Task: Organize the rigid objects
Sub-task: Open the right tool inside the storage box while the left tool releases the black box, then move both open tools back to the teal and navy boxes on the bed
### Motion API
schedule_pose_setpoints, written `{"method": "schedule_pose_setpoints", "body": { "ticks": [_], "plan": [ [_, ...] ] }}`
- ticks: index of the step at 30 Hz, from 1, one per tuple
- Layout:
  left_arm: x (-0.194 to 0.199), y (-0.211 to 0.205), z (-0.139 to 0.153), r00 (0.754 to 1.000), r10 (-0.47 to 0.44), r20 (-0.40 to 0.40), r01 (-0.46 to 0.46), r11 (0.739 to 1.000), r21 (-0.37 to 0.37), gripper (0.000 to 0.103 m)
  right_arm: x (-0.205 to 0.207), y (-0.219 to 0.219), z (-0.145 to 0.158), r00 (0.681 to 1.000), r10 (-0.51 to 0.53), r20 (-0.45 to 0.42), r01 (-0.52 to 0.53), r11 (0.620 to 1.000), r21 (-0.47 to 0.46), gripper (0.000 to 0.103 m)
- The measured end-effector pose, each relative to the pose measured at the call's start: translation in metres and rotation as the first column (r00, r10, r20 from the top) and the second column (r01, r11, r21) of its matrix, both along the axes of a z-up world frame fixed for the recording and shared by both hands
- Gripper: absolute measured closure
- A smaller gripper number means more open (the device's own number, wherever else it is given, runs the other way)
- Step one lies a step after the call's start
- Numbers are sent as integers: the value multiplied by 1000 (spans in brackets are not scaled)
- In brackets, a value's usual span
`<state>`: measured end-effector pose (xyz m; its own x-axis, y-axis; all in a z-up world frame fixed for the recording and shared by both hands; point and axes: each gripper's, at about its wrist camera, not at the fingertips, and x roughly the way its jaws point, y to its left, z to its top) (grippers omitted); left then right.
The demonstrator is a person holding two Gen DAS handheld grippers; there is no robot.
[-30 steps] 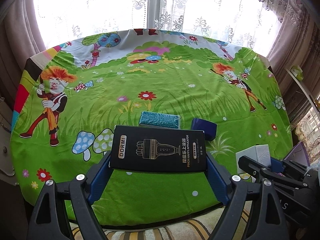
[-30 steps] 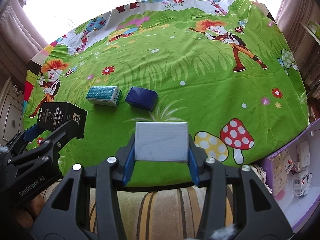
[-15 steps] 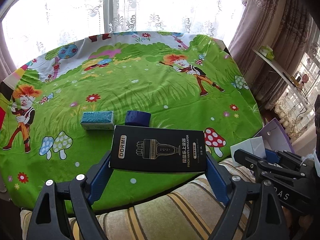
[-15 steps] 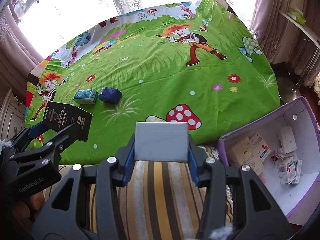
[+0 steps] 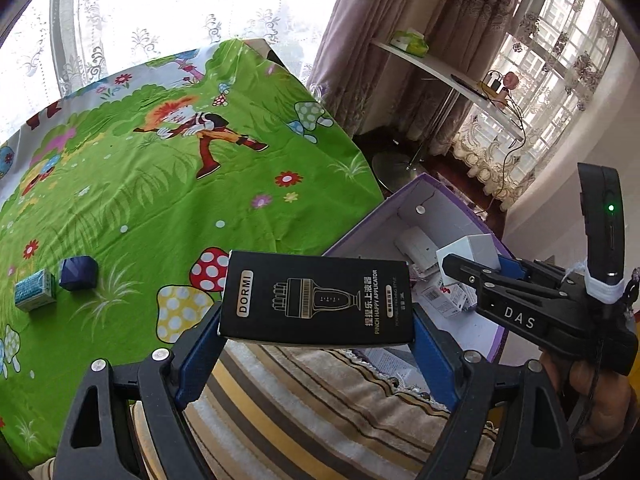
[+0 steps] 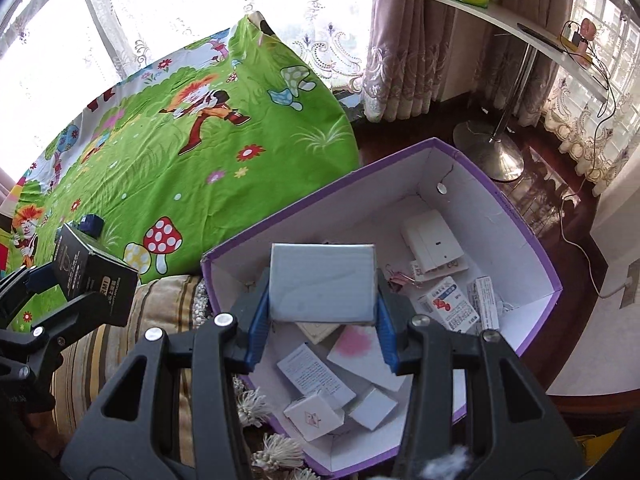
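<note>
Left wrist view: our left tongs (image 5: 316, 344) clamp the black DORMI box (image 5: 316, 299) by its short ends, long axis crosswise between the fingers, printed face up, held over the striped cushion (image 5: 304, 408). Our right tongs (image 6: 322, 320) pinch a white box (image 6: 322, 282), its broad face up, above the purple bin (image 6: 536, 256).

Both grippers are black plastic with silver screws and blue fingers (image 5: 434, 354); the right gripper (image 5: 472, 270) says "DAS".
</note>
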<state>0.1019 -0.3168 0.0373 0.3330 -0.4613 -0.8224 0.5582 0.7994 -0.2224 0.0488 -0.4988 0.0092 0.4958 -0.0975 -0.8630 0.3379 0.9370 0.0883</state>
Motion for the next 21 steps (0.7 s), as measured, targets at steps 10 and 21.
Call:
{"method": "schedule_pose_setpoints", "body": {
  "ticks": [10, 21],
  "plan": [
    [7, -15, -4, 997, -56, -49, 53, 997, -50, 9, -4, -14, 1, 999, -50, 10, 50, 999, 20, 30],
    [61, 96, -3, 978, 206, -31, -207, 978, -31, 9, 34, 46, 8, 996, 87, 20, -88, 995, 49, 25]
  ]
}}
